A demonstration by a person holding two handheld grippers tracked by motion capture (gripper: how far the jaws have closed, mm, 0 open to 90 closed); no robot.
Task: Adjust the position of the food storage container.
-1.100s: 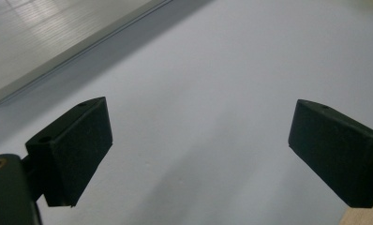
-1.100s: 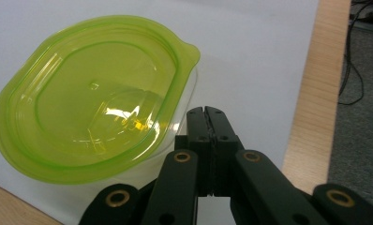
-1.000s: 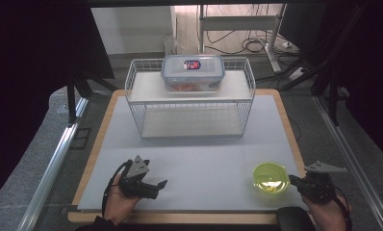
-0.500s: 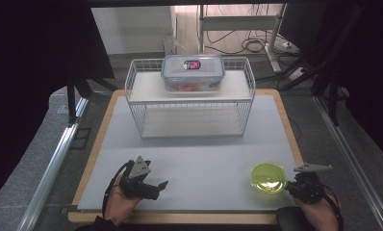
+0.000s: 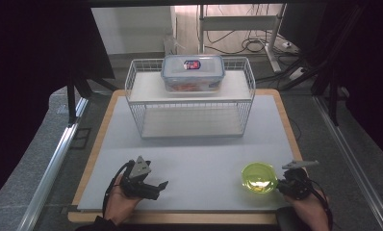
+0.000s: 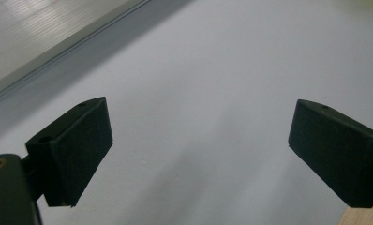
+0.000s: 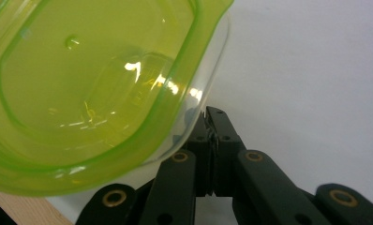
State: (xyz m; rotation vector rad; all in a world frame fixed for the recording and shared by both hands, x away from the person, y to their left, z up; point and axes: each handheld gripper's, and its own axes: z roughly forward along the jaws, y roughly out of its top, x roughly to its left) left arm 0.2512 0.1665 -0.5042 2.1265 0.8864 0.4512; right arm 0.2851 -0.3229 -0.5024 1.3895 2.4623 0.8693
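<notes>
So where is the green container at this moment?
In the high view, the green container sits on the white mat near its front right corner, just left of the right gripper.

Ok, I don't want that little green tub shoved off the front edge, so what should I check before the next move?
1. Right tongs open enough to take the green tub: not ok, the jaws are pressed together beside its wall.
2. Right tongs touching the tub: cannot tell.
3. Tub flat on the white mat, green lid on: ok.
4. Tub well back from the mat's front edge: not ok, it sits close to it.
5. Left tongs open with nothing between them: ok.
6. Lower shelf of the wire rack free: ok; the lidded box sits on top.
</notes>
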